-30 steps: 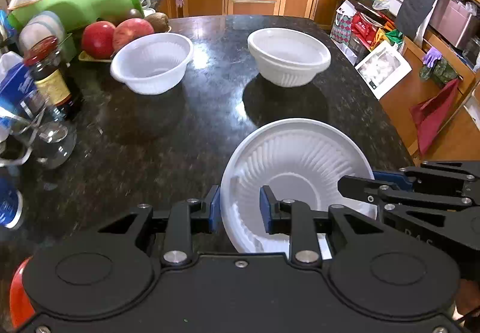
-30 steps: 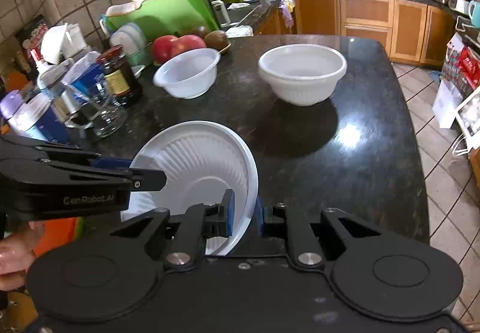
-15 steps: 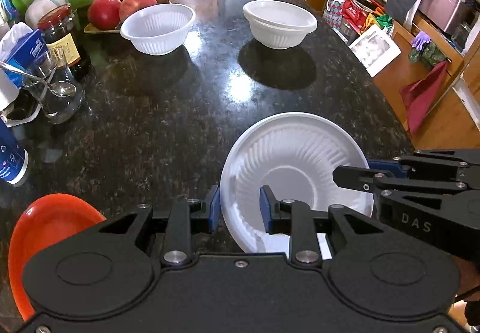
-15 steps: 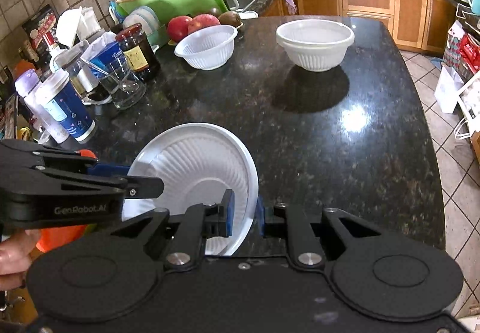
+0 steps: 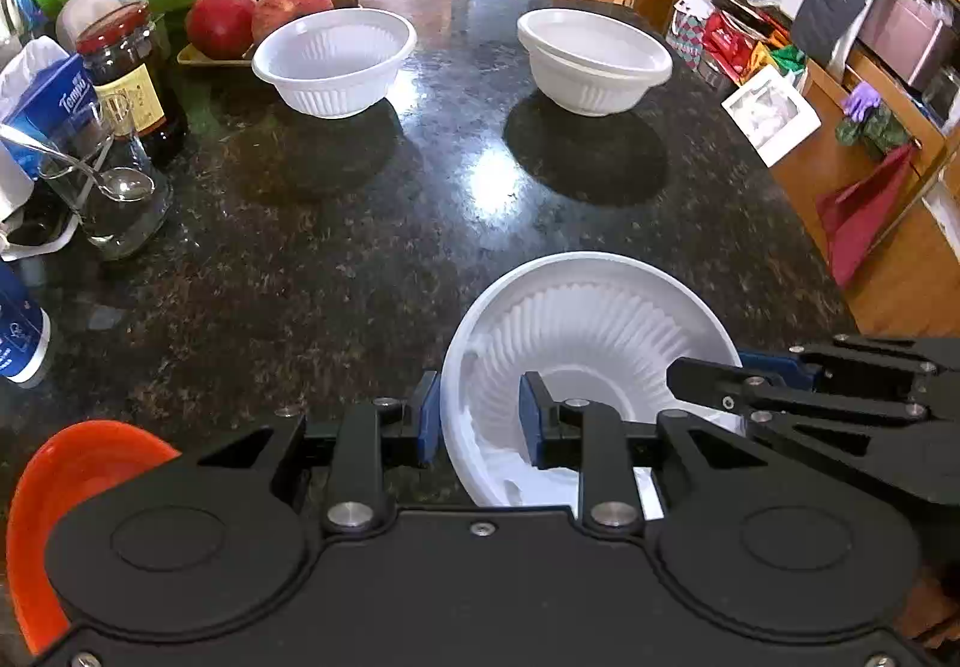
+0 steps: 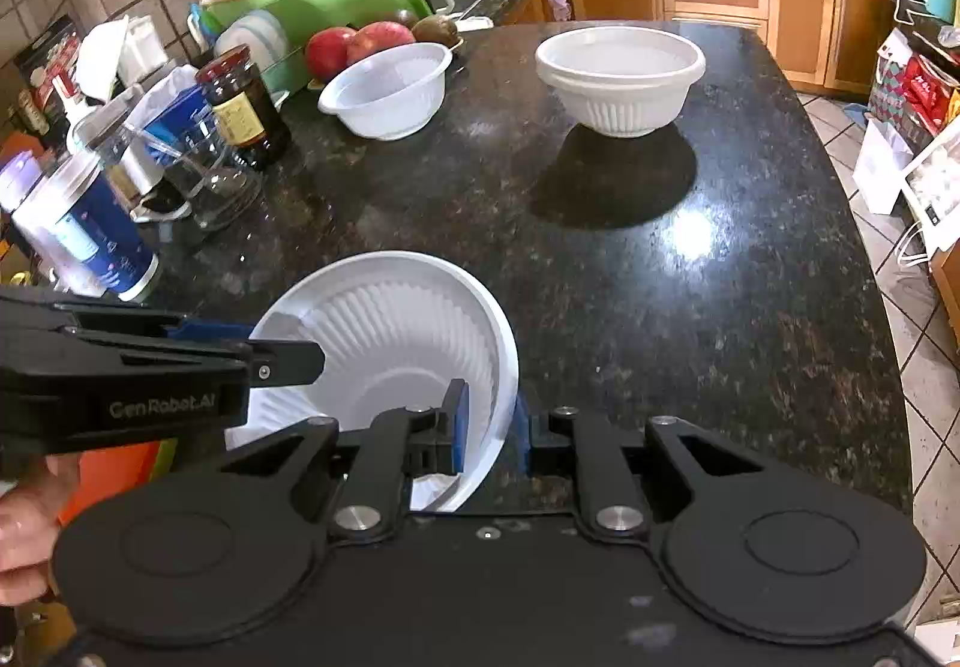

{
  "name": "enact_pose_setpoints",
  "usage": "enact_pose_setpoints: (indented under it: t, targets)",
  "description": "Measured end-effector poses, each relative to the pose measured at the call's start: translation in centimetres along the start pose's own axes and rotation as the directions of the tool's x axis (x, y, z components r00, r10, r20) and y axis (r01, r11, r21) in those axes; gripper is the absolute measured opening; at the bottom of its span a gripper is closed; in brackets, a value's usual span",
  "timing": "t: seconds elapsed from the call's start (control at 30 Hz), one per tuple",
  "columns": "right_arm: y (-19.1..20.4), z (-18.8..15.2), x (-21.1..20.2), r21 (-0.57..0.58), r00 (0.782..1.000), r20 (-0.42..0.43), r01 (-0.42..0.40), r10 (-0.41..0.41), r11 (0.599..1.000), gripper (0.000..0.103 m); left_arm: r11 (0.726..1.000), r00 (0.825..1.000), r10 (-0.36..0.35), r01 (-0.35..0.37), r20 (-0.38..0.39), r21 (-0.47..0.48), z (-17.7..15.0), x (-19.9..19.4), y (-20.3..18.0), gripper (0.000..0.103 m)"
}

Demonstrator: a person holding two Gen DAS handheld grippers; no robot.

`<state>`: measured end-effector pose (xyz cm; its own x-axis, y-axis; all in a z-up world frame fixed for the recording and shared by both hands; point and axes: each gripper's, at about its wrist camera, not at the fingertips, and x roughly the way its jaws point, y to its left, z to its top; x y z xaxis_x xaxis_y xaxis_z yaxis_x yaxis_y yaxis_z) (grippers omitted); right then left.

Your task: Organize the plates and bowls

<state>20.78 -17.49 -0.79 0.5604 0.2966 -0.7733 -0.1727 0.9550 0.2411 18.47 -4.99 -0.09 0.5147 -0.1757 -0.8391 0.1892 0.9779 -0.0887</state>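
Observation:
A white ribbed plate [image 5: 600, 331] hangs just above the dark granite counter [image 5: 360, 247], held at two sides of its rim. My left gripper [image 5: 480, 418] is shut on its left rim, and my right gripper [image 6: 489, 427] is shut on its right rim. The right gripper's fingers [image 5: 780, 385] reach in from the right in the left wrist view. At the far side stand a single white bowl [image 5: 333, 60] and, to its right, two stacked white bowls [image 5: 594, 57]. An orange plate [image 5: 78, 487] lies at the near left, partly hidden by my left gripper.
Along the left edge stand a dark jar [image 5: 129, 78], a glass with a spoon [image 5: 114, 199], a tissue pack [image 5: 48, 102], a blue and white cup [image 6: 96, 235] and red fruit [image 5: 258, 12]. On the right the counter ends above a tiled floor [image 6: 900, 223].
Both grippers have drawn back toward the near edge with the white plate between them, sinking slightly. The orange plate has come into view at the lower left.

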Motion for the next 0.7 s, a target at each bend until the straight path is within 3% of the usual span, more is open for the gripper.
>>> enact_pose_setpoints:
  t: [0.7]
  targets:
    - [-1.2, 1.4, 0.2, 0.044, 0.998, 0.068, 0.016, -0.018, 0.999, 0.023, 1.0, 1.0, -0.012, 0.013, 0.026, -0.028, 1.4, 0.3, 0.2, 0.036]
